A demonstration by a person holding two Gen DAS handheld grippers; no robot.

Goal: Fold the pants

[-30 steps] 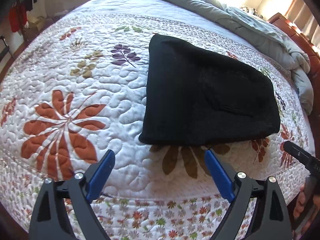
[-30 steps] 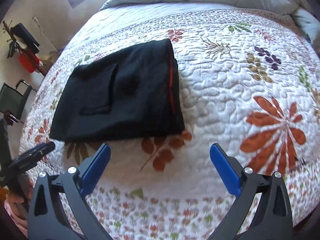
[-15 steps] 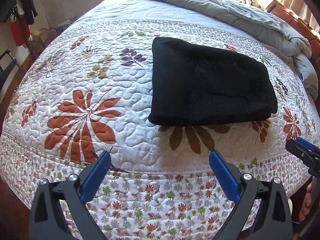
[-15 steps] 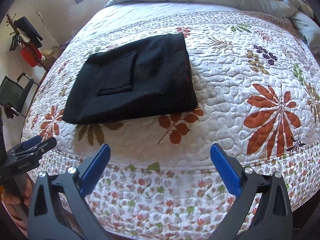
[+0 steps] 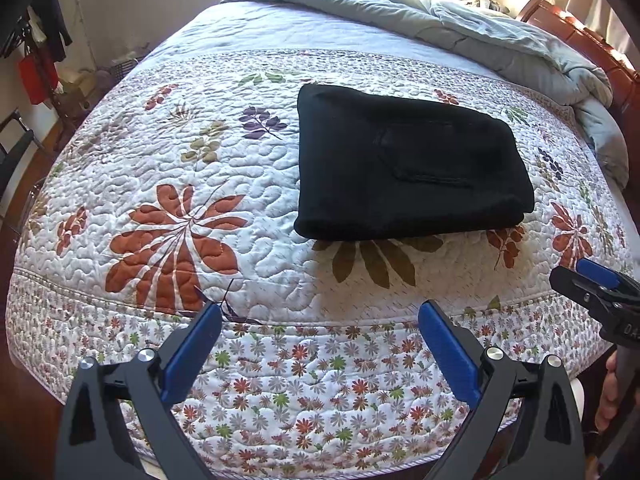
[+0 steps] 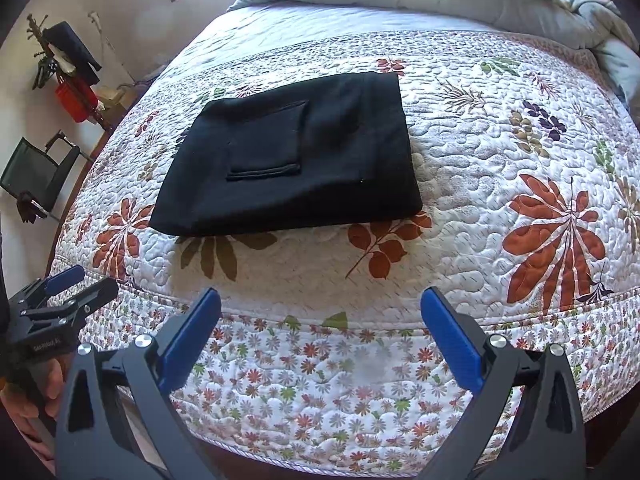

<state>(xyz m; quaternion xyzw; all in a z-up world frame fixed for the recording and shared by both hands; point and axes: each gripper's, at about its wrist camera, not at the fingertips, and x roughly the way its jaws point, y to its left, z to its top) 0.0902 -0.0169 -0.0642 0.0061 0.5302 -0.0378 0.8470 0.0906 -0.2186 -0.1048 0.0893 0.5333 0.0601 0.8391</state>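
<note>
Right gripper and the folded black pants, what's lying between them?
Only bare quilt lies between the right gripper and the pants, in the right wrist view.

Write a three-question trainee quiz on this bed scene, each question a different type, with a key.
1. True or false: the black pants lie in a folded bundle on the floral quilt.
2. Multiple choice: what is between the left tool's fingers? A) a pant leg B) the grey comforter C) nothing
3. Fill in: the patch pocket faces ____ on the bundle.

Key:
1. True; the bundle lies flat, apart from both tools.
2. C; its jaws stand wide apart over the quilt's edge, as do the right tool's.
3. Up; it shows on the top layer.
</note>
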